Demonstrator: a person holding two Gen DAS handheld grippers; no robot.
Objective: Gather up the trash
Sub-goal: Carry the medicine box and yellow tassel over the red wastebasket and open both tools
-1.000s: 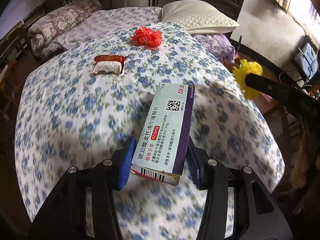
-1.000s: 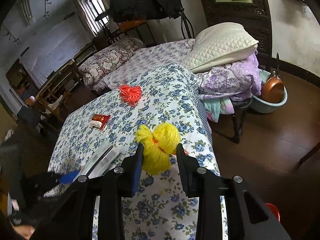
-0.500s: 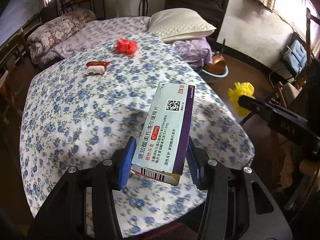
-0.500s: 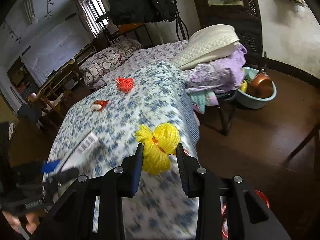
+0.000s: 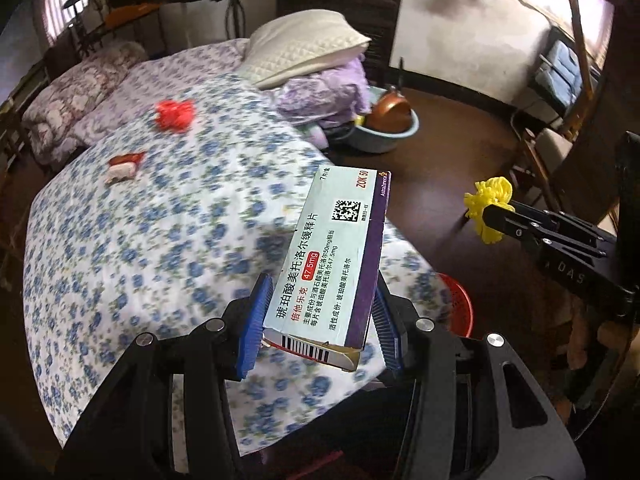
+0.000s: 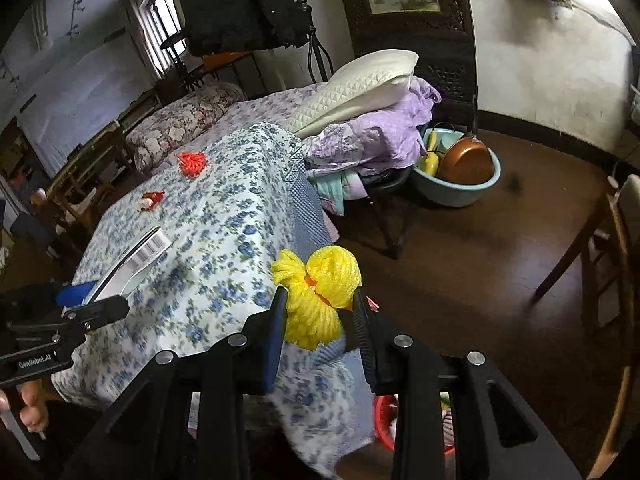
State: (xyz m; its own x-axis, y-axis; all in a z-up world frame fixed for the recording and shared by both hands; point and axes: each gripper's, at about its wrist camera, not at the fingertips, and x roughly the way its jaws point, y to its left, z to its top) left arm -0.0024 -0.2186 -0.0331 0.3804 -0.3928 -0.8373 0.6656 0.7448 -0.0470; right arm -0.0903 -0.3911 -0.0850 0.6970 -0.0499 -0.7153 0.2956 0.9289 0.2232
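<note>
Left hand-held gripper (image 5: 320, 320) is clamped on a medicine box (image 5: 332, 256), right hand-held gripper (image 6: 318, 320) on a yellow bundle (image 6: 320, 304), both beyond the desk's (image 5: 160, 240) near corner above a red basket (image 5: 460, 308).

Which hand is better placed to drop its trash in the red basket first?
Right. The right gripper holds the yellow net past the table edge, basket just beneath. The left gripper's box sits over the tablecloth.

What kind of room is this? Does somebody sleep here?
Probably a lived-in bedroom at home. There is a bed with a white quilted pillow, a folded floral quilt, and a table under a blue-flowered cloth beside it.
</note>
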